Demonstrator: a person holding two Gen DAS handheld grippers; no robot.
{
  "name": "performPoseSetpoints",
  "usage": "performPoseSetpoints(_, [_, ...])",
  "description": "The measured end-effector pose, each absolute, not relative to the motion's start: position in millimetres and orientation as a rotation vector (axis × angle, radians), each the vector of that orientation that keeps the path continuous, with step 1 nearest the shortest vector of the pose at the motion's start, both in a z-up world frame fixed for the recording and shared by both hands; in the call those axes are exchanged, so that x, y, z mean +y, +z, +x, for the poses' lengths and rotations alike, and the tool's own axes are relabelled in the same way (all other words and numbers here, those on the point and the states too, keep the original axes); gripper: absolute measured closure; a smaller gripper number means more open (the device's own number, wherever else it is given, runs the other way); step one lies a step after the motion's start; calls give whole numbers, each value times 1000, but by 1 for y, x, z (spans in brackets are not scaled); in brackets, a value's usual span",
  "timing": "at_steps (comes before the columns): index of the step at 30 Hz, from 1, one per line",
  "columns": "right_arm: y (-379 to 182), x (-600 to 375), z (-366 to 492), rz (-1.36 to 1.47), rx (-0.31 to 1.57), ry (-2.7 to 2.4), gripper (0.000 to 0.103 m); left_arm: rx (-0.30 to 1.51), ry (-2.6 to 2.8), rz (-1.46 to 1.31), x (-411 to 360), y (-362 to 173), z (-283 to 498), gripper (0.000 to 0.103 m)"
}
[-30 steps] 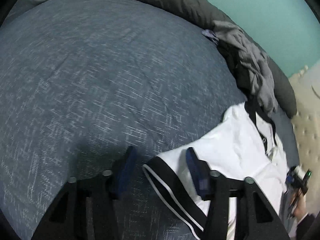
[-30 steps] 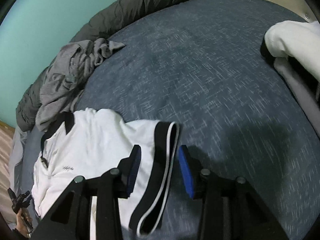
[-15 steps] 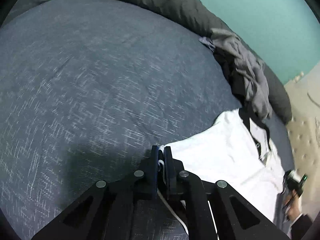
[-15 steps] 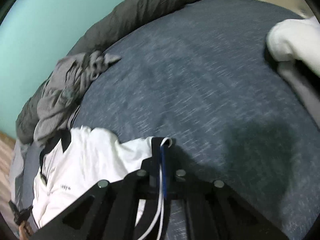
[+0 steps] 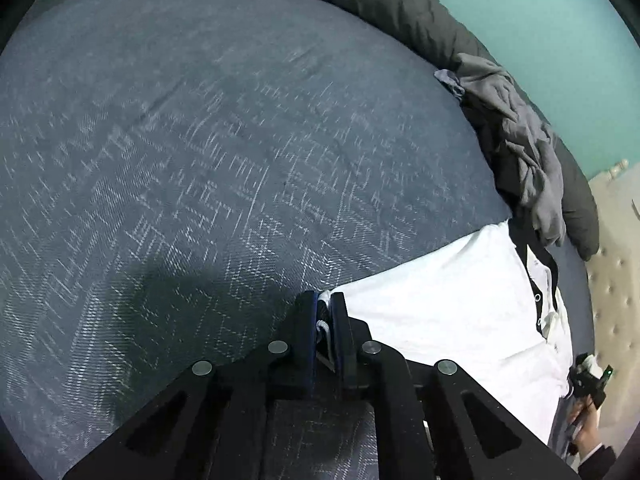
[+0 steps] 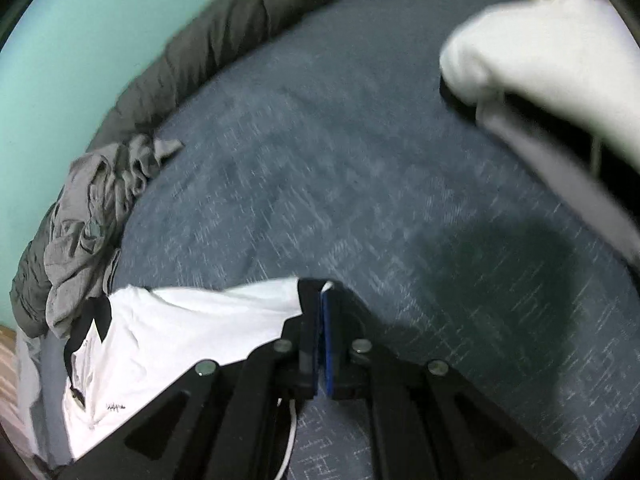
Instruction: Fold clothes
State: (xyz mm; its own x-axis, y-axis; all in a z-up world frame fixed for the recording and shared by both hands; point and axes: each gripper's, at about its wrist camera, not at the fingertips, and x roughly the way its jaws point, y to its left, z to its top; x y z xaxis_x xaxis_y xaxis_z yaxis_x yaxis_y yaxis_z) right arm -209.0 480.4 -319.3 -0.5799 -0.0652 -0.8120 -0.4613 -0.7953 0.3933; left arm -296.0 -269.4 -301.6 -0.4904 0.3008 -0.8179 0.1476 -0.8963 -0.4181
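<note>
Slip risk: left gripper (image 5: 325, 312) and right gripper (image 6: 322, 308) each pinch only the white shirt's (image 5: 460, 300) thin hem, so uneven lifting could pull it free.

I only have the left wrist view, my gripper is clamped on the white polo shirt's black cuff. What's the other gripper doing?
Observer: The right gripper is shut on the black-trimmed edge of the white polo shirt, at its opposite side.
Operator: Anything on the bed past that gripper?
Observer: Yes, a bulky white folded garment lies at the far right of the blue-grey bedspread.
Operator: Any mark on the shirt front?
Observer: A small dark logo shows on the chest, below the black collar.
</note>
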Motion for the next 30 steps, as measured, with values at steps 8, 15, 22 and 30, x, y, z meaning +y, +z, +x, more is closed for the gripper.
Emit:
performPoseSetpoints(8, [-294,466,-176,-1293,919,2545,58,-615,2543,-1482,-254,-274,-254,72])
performPoseSetpoints(15, [-295,419,-159,-1498,885,2695,58,-572,2394,-1517,-218,-284,-223,59])
performPoseSetpoints(22, [-308,398,-161,-1566,847,2696,67,-553,2359,-1516,-206,-291,-215,92])
performPoseSetpoints(30, [-314,411,-142,-1531,872,2686,99,-549,2333,-1507,-199,-295,-209,99])
